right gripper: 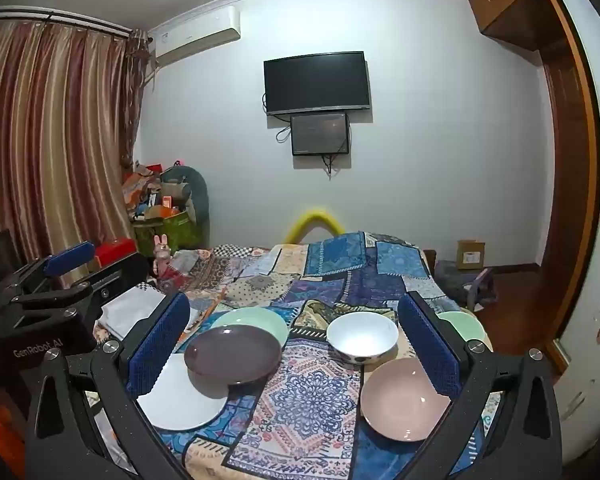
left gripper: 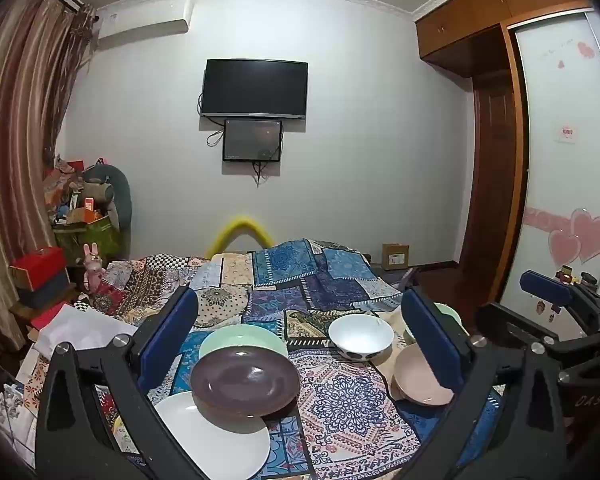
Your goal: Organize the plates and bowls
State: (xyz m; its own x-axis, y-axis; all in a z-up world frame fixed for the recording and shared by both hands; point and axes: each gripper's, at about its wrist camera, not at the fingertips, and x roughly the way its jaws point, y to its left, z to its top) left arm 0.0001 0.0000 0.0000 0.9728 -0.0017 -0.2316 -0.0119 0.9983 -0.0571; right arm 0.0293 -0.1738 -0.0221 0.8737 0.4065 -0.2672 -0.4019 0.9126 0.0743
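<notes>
Six dishes: three plates and three bowls lie on the patchwork cloth [right gripper: 312, 396], none of them held.
Left gripper [left gripper: 300, 344]: jaws spread as wide as they go, nothing between the pads, hovering over the near edge of the cloth; its blue fingers [left gripper: 168, 336] frame the plates.
Right gripper [right gripper: 296, 344]: likewise fully spread and empty, hanging above the cloth; it shows at 3 o'clock in the left wrist view.
Purple plate [right gripper: 233, 354]: at 9 o'clock of the cloth's middle, its rim overlapping both neighbours.
Green plate [right gripper: 256, 322]: partly under the purple plate's far edge, at its 12 o'clock.
White plate [right gripper: 182, 398]: partly under the purple plate's near edge, at its 7 o'clock, close to the cloth's left border.
White bowl [right gripper: 362, 338]: upright, at 1 o'clock of the middle, spotted outside, apart from the plates.
Pink bowl [right gripper: 406, 398]: at 4 o'clock, just beside the white bowl; whether their rims touch I cannot tell.
Green bowl [right gripper: 462, 326]: at 3 o'clock of the white bowl, largely hidden behind a right finger, near the cloth's right edge.
Open room: a bare patterned strip runs between plates and bowls from 6 to 12 o'clock; the far half of the cloth carries nothing.
Surroundings: clutter [right gripper: 168, 208] and curtain [right gripper: 52, 140] crowd the 9 o'clock side; a wardrobe [right gripper: 572, 160] stands at 3 o'clock.
</notes>
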